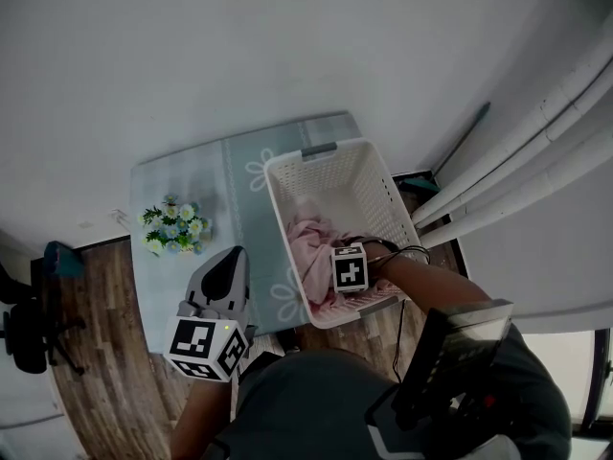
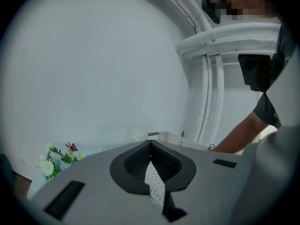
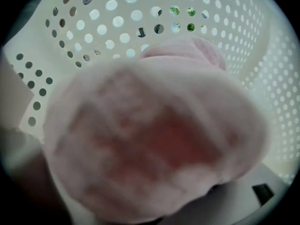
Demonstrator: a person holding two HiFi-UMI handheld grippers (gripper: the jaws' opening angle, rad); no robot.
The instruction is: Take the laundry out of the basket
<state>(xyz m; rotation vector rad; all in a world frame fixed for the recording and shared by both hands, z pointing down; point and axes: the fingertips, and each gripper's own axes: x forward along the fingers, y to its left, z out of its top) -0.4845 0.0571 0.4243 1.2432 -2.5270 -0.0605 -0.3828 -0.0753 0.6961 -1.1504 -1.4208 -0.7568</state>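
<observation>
A white perforated laundry basket point(image 1: 356, 182) stands on the right side of the small table, with pink fluffy laundry point(image 1: 310, 240) in its bottom. My right gripper point(image 1: 336, 255) reaches down into the basket, its marker cube point(image 1: 350, 268) just above the pink cloth. In the right gripper view the pink laundry point(image 3: 154, 144) presses up against the camera and hides both jaws; the basket wall point(image 3: 93, 32) shows behind it. My left gripper point(image 1: 230, 255) hovers over the table's near left, away from the basket, jaws together and empty. In its own view, the left gripper point(image 2: 150, 144) sees the basket rim point(image 2: 173, 137) beyond.
A pot of white and blue flowers point(image 1: 175, 226) sits on the left of the pale green table point(image 1: 192, 175). White pipes point(image 1: 536, 151) run along the wall at the right. A dark chair point(image 1: 29, 324) stands on the wood floor at far left.
</observation>
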